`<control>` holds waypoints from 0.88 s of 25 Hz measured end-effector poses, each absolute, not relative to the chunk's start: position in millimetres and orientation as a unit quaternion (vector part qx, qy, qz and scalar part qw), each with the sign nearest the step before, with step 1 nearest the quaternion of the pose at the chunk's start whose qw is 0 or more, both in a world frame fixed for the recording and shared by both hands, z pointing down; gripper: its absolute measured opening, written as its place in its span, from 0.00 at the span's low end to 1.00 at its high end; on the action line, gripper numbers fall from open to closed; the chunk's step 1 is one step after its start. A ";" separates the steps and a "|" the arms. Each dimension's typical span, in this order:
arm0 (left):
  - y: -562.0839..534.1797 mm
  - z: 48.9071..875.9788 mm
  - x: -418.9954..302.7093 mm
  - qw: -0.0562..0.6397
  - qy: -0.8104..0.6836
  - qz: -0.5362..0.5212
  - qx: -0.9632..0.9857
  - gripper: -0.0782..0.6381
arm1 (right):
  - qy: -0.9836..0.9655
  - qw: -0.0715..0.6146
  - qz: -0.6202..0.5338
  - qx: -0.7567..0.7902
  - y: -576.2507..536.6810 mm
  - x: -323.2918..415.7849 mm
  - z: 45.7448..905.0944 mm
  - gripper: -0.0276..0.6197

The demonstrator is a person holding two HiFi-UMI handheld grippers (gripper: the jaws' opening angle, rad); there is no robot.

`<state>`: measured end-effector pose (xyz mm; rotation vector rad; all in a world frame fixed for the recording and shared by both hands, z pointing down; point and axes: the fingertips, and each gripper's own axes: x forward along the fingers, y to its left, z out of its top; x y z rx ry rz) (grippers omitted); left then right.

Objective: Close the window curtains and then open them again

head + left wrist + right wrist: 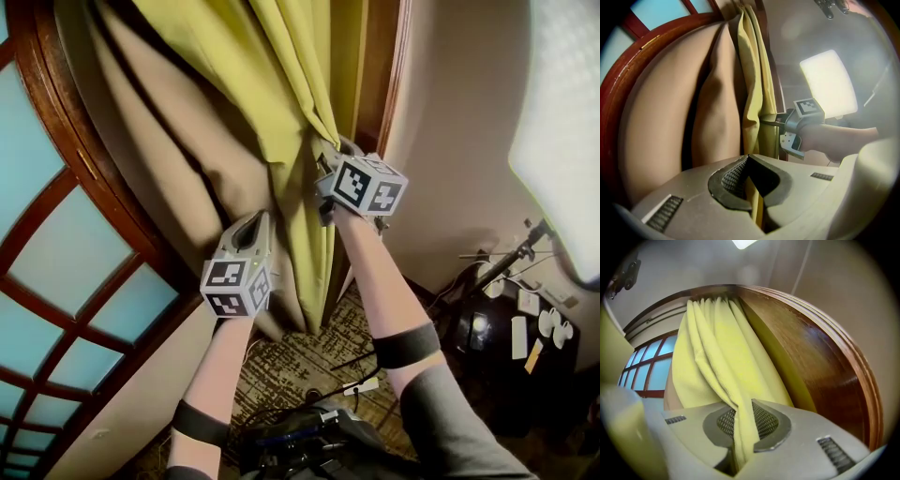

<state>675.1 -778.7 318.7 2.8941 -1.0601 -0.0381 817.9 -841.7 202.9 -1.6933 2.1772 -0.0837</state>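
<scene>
Two tools are in view, one in each hand. The left tool (751,187) is closed almost fully, and a thin strip of the yellow curtain (286,84) is pinched between its two ribbed pads (731,176). The right tool (743,425) is closed narrowly on a thicker fold of the same curtain, which is pressed between its two mesh-patterned pads and runs upward out of them. In the head view the left tool is seen at centre left and the right tool higher, at centre, both on the curtain's lower part. One marker cube (234,281) is carried on each, two in all. Two forearms, each ringed by one black band (406,345), reach up from the bottom of the frame.

The one yellow curtain is gathered into several narrow folds. It hangs from the top centre of the frame toward the floor, bunched beside the brown wooden upright (380,66) at upper right of centre. One beige cloth layer (159,122) is spread just to its left, touching it. Further left the arched window (56,253) is seen, its blue-lit panes divided by red-brown bars. Patterned carpet (291,361) lies below the curtain, with cables (359,357) across it. At the right edge one bright light panel (562,122) is seen, and below it one stand (506,258) among dark equipment.
</scene>
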 end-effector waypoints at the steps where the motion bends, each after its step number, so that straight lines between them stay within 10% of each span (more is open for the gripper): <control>1: -778.5 320.5 671.1 0.029 -0.346 -0.012 0.938 0.11 | 0.775 0.190 -0.029 -0.602 -840.6 815.3 204.1 0.13; 10: -762.7 337.2 635.6 0.042 -0.348 0.003 0.936 0.11 | 0.785 0.143 0.025 -0.602 -825.7 778.0 228.8 0.40; 22: -706.2 365.1 527.7 0.057 -0.343 0.016 0.938 0.11 | 0.797 0.069 0.079 -0.595 -755.2 658.9 260.2 0.41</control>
